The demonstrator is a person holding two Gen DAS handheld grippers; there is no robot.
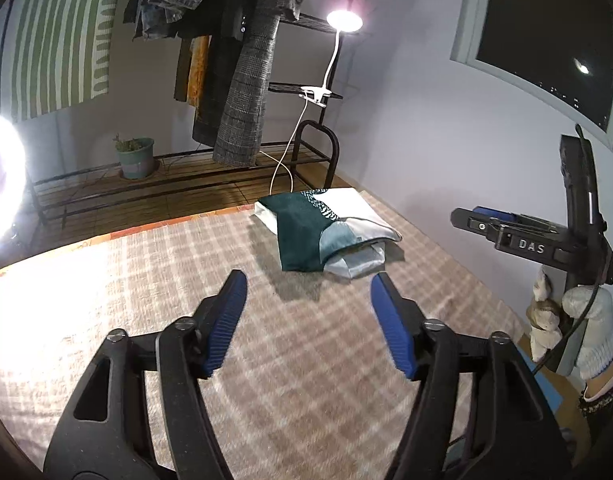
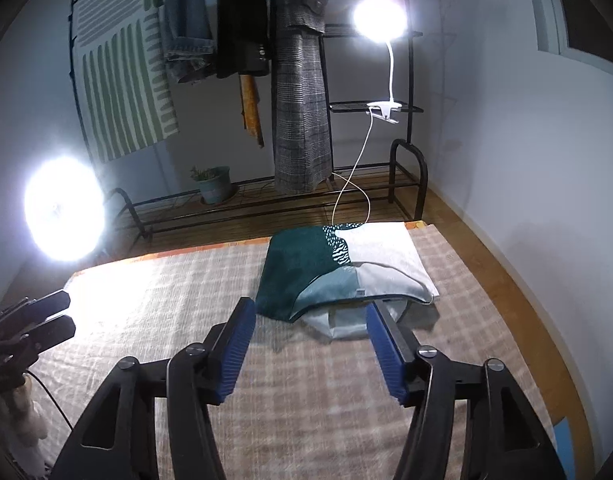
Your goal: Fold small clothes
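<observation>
A folded piece of cloth in dark green, teal and white (image 1: 326, 230) (image 2: 338, 270) lies at the far end of the beige plaid blanket (image 1: 146, 264) (image 2: 158, 288), with a pale folded piece (image 2: 342, 322) showing under its near edge. My left gripper (image 1: 308, 280) hovers open over bare blanket, short of the cloth, nothing between its blue pads. My right gripper (image 2: 308, 308) is open too, its fingertips level with the cloth's near edge, holding nothing. The right gripper's body (image 1: 546, 236) shows at the right of the left wrist view, in a gloved hand (image 1: 594, 328).
Behind the blanket, a black clothes rack (image 2: 406, 184) with hanging garments (image 2: 302, 100), a clip lamp (image 2: 380, 16) and a potted plant (image 2: 214, 184) stands on wooden floor. Another bright lamp (image 2: 62, 212) glares at the left. A white wall (image 2: 526, 160) runs along the right.
</observation>
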